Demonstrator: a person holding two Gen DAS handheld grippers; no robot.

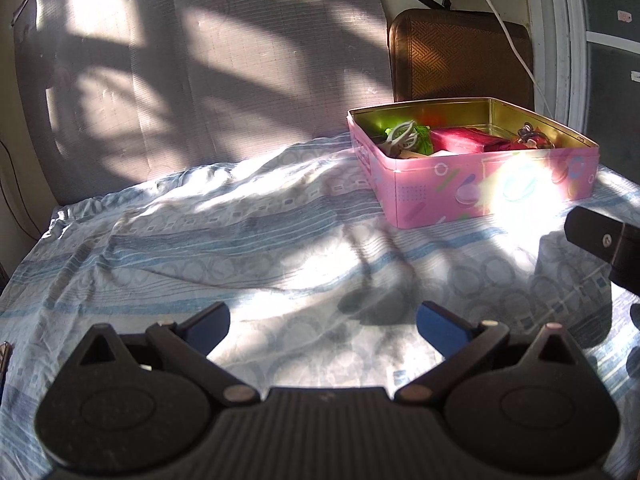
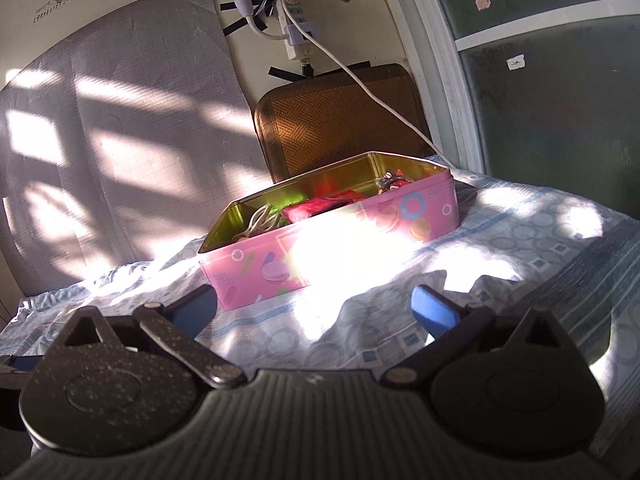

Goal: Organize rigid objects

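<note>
Both grippers, left & right, spread wide, empty. Pink tin straight ahead of right, nearer; ahead-right of left.

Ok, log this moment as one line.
left gripper: jaws open, empty | right gripper: jaws open, empty | pink tin: lid off, on bedsheet, holds red box, white cable
</note>
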